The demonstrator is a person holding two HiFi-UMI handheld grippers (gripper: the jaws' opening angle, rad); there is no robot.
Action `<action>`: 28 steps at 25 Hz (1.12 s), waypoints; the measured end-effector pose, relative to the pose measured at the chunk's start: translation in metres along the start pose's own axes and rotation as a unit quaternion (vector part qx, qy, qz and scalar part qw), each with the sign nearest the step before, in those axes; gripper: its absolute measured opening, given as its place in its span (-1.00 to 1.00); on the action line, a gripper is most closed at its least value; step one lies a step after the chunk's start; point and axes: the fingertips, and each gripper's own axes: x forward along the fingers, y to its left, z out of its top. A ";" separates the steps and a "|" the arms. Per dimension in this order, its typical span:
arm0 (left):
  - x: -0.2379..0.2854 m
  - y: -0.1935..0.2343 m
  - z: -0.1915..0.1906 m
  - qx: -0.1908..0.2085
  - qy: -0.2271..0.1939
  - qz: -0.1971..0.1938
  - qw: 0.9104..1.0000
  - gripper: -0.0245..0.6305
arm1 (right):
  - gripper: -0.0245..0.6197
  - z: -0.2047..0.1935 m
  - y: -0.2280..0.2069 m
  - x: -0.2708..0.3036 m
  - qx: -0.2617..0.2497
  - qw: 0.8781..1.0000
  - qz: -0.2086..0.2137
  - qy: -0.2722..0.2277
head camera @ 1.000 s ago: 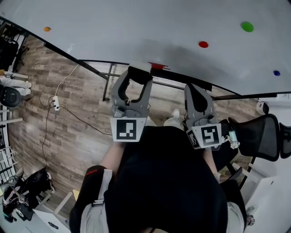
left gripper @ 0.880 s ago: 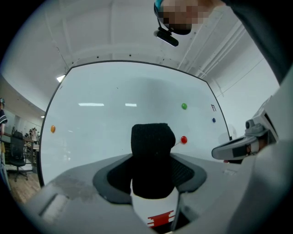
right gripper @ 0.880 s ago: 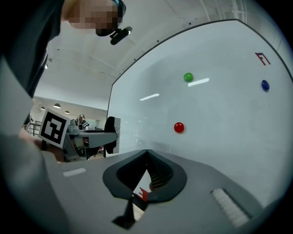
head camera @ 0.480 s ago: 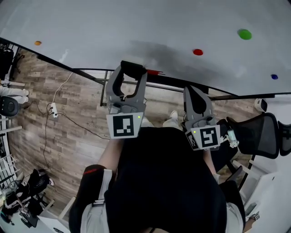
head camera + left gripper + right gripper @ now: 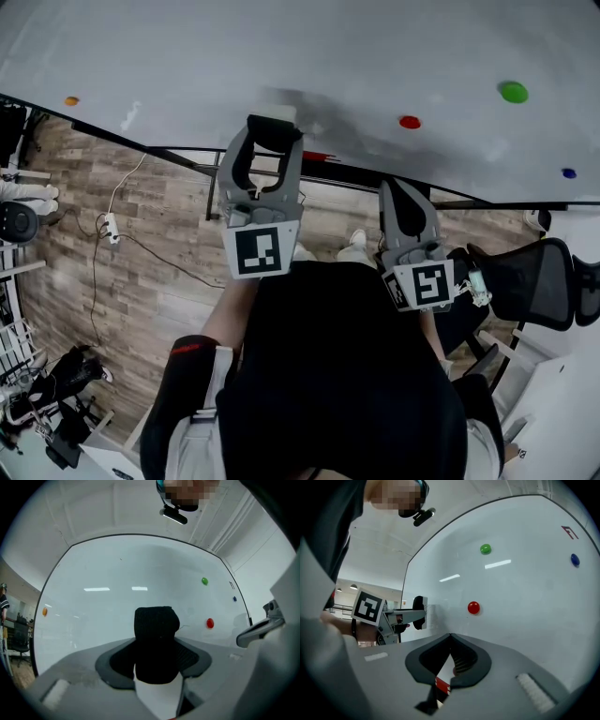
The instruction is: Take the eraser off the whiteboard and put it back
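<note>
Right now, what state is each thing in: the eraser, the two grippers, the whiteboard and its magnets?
eraser: held between the left gripper's jaws, close to the whiteboard; contact unclear.
left gripper: shut on the eraser.
right gripper: jaws together, empty.
whiteboard: upright, mostly blank.
red magnet: stuck on the whiteboard.

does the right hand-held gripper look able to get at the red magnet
Probably yes: the right hand-held gripper points at the whiteboard with the red magnet just ahead and nothing between. Its jaws are shut, so they'd need opening first.
</note>
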 end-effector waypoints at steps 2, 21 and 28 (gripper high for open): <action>0.003 0.001 0.000 0.001 -0.002 0.001 1.000 -0.22 | -0.92 0.000 -0.001 0.001 -0.001 1.000 -0.001 0.000; 0.027 0.007 -0.005 0.008 0.001 0.031 0.999 -0.22 | -0.92 -0.005 -0.014 0.011 0.005 1.000 -0.003 0.012; 0.028 0.006 -0.004 0.011 0.005 0.034 0.999 -0.22 | -0.92 -0.004 -0.018 0.009 0.006 1.000 -0.005 0.013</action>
